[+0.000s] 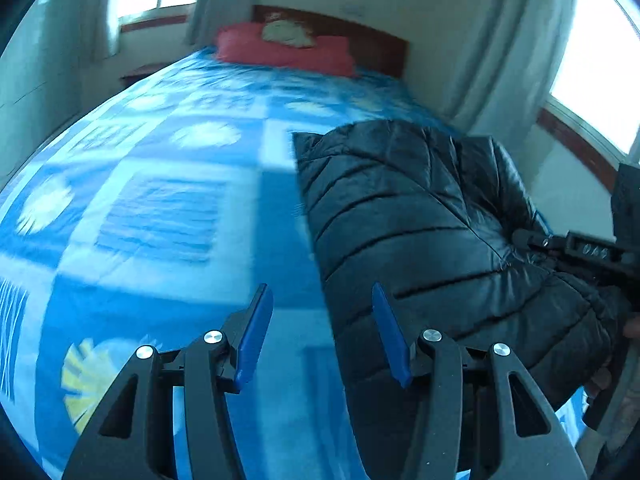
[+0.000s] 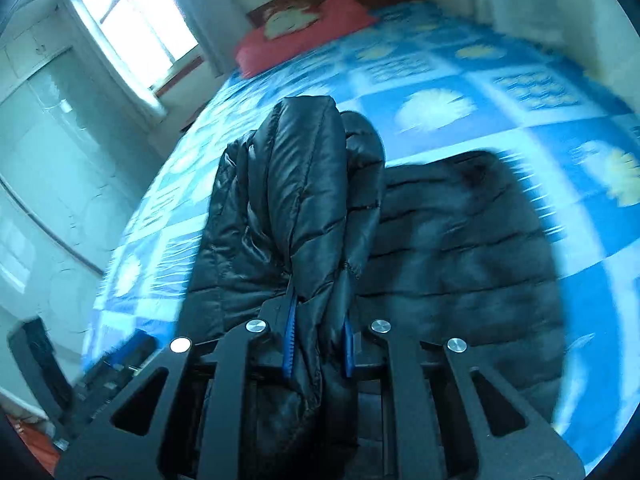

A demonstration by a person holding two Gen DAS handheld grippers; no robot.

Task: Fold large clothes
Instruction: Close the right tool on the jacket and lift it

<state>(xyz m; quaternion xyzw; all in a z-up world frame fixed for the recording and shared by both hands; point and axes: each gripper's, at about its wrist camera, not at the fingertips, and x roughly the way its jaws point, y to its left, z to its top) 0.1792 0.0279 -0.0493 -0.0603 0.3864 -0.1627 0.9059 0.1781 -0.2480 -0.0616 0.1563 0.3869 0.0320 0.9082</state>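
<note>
A black quilted puffer jacket (image 1: 420, 216) lies on the blue patterned bedspread (image 1: 160, 208). My left gripper (image 1: 322, 300) is open and empty, hovering at the jacket's left edge with its blue pads apart. My right gripper (image 2: 320, 316) is shut on a raised fold of the jacket (image 2: 304, 184), lifting it above the rest of the jacket (image 2: 460, 264), which lies flat on the bedspread (image 2: 480, 92). The right gripper also shows at the right edge of the left wrist view (image 1: 532, 242), pinching the jacket.
A red pillow (image 1: 280, 50) lies at the head of the bed against a wooden headboard (image 1: 372, 40). Curtained windows (image 1: 600, 68) flank the bed. A white wardrobe (image 2: 48, 128) stands beside the bed in the right wrist view.
</note>
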